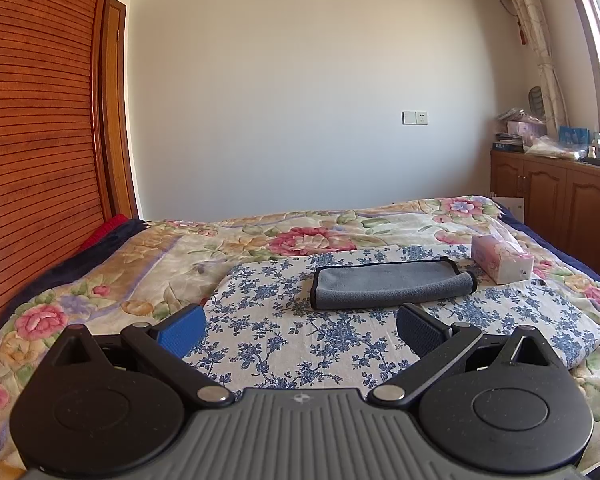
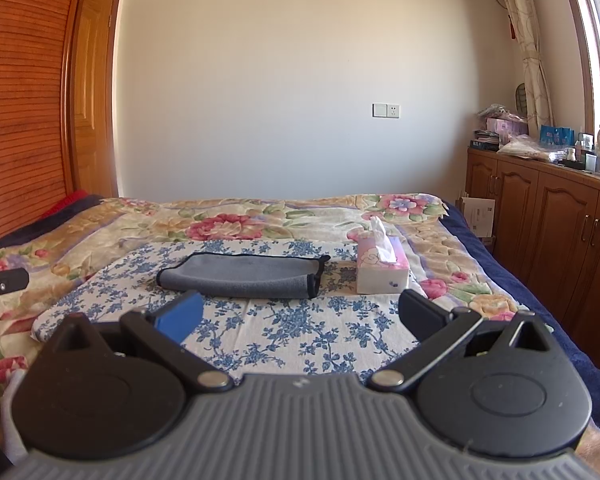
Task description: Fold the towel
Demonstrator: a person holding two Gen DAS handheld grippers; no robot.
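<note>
Here the towel (image 1: 392,285) (image 2: 242,275) lies already doubled over into a long, narrow band, grey and soft-napped, with a thin black binding running along its edges. Its folded side faces the cameras as a rounded roll, and the short end on the right curls up slightly so the black trim shows as a loop. It rests flat on a white cloth printed with blue flowers (image 1: 300,344) (image 2: 300,332), roughly at that cloth's far middle. Just beside the towel's right end, apart from it, stands a pink and white tissue box (image 1: 502,260) (image 2: 382,268) with a tissue sticking up from its top. The blue-flowered cloth is spread over a quilt with large pink and yellow blooms (image 1: 112,280) (image 2: 452,240) that covers the bed. The left tongs (image 1: 300,326) hover low over the near part of the cloth, spread wide and holding nothing, the towel ahead between their tips and not touched. The right tongs (image 2: 300,314) are likewise parted wide and empty, short of the towel. Beyond the bed are a plain wall, a wooden wardrobe on the left and a low wooden cabinet (image 2: 560,216) on the right.
</note>
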